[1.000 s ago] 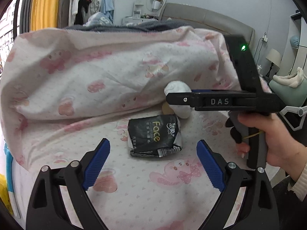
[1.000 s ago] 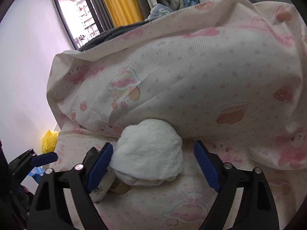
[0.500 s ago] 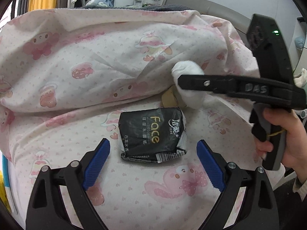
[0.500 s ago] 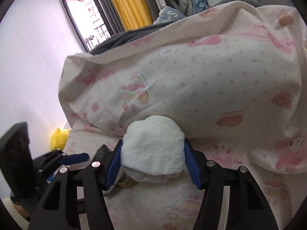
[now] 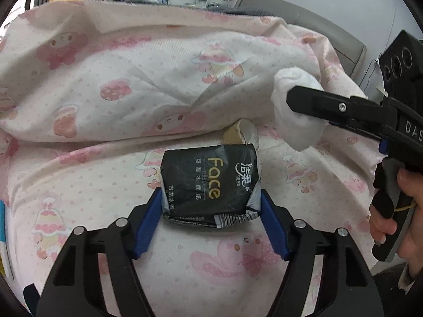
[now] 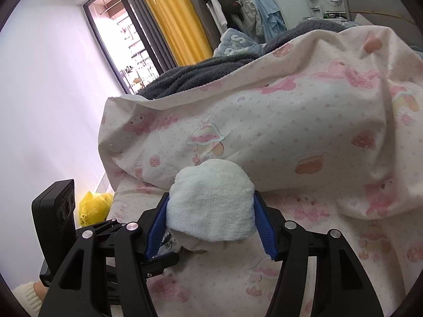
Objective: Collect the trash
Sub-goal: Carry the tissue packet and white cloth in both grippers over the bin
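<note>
Black pack: a crumpled black tissue pack printed "Face" lies on the pink-patterned bed sheet, just below the fold of the quilt.
Left gripper: the left gripper is closing on the pack; its blue pads touch the pack's near corners on both sides, and the pack rests on the sheet.
White wad: a wad of white terry cloth sits clamped between the blue pads of the right gripper, clear of the sheet.
Right gripper seen from the left: its black finger crosses the white wad at the right of the frame, held by a hand on the trigger grip.
Tan scrap: a small beige and white scrap lies at the quilt's edge, just beyond the pack.
Background: yellow curtain, hanging clothes, a yellow bag on the floor by the bed.
</note>
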Demonstrator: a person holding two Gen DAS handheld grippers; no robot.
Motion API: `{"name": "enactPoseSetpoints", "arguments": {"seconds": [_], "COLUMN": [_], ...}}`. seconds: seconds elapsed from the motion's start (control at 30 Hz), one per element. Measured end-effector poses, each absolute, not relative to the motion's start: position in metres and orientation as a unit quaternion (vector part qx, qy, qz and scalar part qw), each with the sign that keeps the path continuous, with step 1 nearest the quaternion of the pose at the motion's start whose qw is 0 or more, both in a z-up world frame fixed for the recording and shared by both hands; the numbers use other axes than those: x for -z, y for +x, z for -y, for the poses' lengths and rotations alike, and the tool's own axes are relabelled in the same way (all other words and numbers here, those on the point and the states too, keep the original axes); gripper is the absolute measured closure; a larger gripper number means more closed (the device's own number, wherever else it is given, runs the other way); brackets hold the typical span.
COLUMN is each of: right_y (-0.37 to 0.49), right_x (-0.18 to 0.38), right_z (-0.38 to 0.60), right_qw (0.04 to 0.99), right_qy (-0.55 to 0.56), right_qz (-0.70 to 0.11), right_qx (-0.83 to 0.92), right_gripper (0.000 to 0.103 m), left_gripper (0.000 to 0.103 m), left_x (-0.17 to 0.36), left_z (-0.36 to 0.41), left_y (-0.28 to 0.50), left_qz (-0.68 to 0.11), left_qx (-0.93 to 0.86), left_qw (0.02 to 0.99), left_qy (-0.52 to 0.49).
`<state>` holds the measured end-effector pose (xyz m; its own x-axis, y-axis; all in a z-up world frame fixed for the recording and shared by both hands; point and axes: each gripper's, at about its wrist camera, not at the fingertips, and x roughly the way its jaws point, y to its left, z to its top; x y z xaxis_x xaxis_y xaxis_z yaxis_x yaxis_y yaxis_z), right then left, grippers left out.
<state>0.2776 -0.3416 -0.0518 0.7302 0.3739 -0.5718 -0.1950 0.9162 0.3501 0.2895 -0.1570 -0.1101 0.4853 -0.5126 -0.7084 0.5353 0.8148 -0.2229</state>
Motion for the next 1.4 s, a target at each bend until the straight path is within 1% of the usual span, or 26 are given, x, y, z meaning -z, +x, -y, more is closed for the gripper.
{"name": "enactPoseSetpoints", "arguments": {"seconds": [0.27, 0.57, 0.67, 0.83, 1.17, 1.4], "right_y": [0.256, 0.223, 0.215, 0.198, 0.183, 0.184], "right_x": [0.041, 0.035, 0.033, 0.023, 0.008, 0.006], "right_z": [0.331, 0.295, 0.279, 0.254, 0.206, 0.171], "right_qw": [0.925, 0.931, 0.932, 0.936, 0.937, 0.932], "right_qy": [0.136, 0.095, 0.077, 0.05, 0.028, 0.02], "right_qz": [-0.325, -0.326, -0.326, -0.316, -0.301, -0.302], "right_qx": [-0.142, -0.135, -0.139, -0.148, -0.177, -0.199], "right_gripper": [0.041, 0.042, 0.042, 0.042, 0.042, 0.041], "left_gripper": [0.03, 0.03, 0.03, 0.03, 0.03, 0.03], "left_x": [0.096, 0.076, 0.076, 0.078, 0.089, 0.111], "left_z": [0.13, 0.093, 0.079, 0.059, 0.002, -0.04], "left_y": [0.257, 0.232, 0.224, 0.212, 0.197, 0.198], "left_qz": [-0.382, -0.349, -0.348, -0.345, -0.361, -0.401], "left_qx": [0.26, 0.203, 0.189, 0.162, 0.112, 0.069], "left_qw": [0.887, 0.915, 0.918, 0.924, 0.925, 0.913], "left_qy": [-0.001, -0.013, -0.025, -0.012, -0.024, -0.038]}}
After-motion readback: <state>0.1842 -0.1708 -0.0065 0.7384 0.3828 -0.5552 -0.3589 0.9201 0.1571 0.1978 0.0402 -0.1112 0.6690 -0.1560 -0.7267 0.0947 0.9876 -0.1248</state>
